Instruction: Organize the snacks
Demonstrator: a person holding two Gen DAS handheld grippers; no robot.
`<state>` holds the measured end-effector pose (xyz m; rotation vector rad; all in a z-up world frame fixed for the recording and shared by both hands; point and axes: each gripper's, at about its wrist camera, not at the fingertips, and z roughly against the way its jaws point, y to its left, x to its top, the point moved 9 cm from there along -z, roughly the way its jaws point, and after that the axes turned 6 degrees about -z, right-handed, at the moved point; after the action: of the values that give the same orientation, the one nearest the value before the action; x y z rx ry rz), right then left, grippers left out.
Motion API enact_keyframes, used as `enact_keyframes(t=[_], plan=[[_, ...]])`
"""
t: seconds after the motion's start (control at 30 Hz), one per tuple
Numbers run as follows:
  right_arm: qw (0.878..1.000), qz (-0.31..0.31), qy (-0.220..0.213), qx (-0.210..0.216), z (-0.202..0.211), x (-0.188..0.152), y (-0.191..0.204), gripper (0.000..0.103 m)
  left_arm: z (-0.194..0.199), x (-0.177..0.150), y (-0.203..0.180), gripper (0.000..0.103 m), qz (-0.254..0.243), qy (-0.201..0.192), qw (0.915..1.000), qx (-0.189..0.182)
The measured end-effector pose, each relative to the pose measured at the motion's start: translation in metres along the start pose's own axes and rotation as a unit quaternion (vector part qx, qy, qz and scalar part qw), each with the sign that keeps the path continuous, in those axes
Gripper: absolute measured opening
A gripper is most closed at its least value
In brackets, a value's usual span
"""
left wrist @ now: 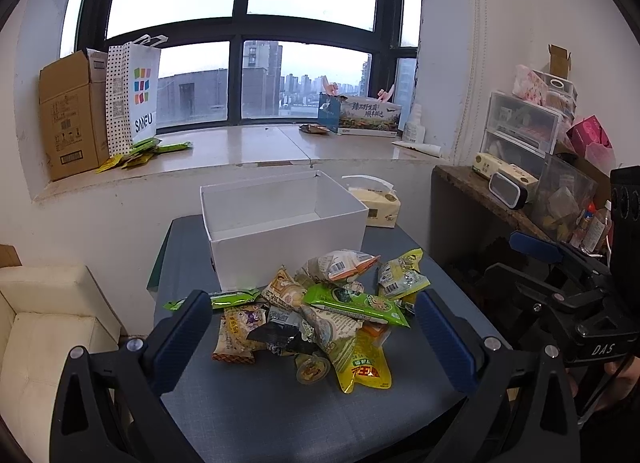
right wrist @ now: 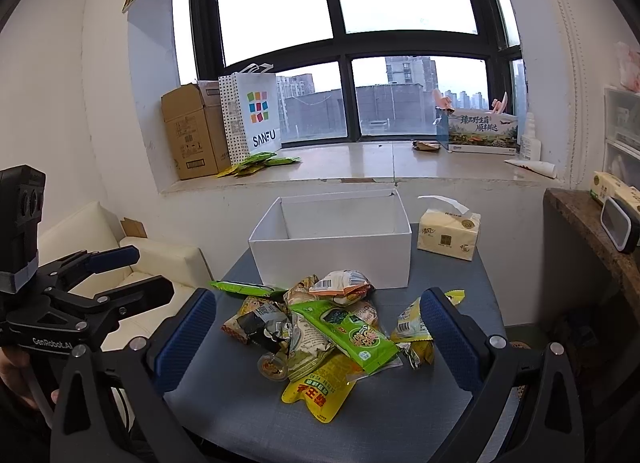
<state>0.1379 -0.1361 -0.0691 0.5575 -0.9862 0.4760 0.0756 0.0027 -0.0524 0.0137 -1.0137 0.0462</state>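
Snack pile (left wrist: 316,315) lies heaped on the grey table (left wrist: 280,411), just in front of the white box (left wrist: 280,223), which stands with its top open. Lower packets are buried under upper ones; most printing is too small or warped to read. A green packet (left wrist: 356,305) lies across the top; a yellow pouch (left wrist: 366,371) sticks out at the near edge.

Left gripper (left wrist: 316,335): jaws spread wide, holding nothing, hovering short of the pile. Right gripper (right wrist: 318,337): likewise released and unloaded, fingers either side of the heap but apart from it.

Left wrist view catches the right gripper from the side at frame right, partly cut off, plus cluttered drawers (left wrist: 520,127) on a side shelf. Right wrist view shows the tissue pack (right wrist: 448,235) whole, beside the box; in the left view the box partly hides it. Box floor is only partly visible in both views.
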Motion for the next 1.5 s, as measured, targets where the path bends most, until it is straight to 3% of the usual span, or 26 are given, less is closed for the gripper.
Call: enact_keyframes(t=[1.5], plan=[[1.0, 0.013, 0.007, 0.002, -0.0036, -0.0053, 0.0054, 0.103, -0.0004, -0.0006, -0.0026, 0.103, -0.004, 0.002, 1.0, 0.003]])
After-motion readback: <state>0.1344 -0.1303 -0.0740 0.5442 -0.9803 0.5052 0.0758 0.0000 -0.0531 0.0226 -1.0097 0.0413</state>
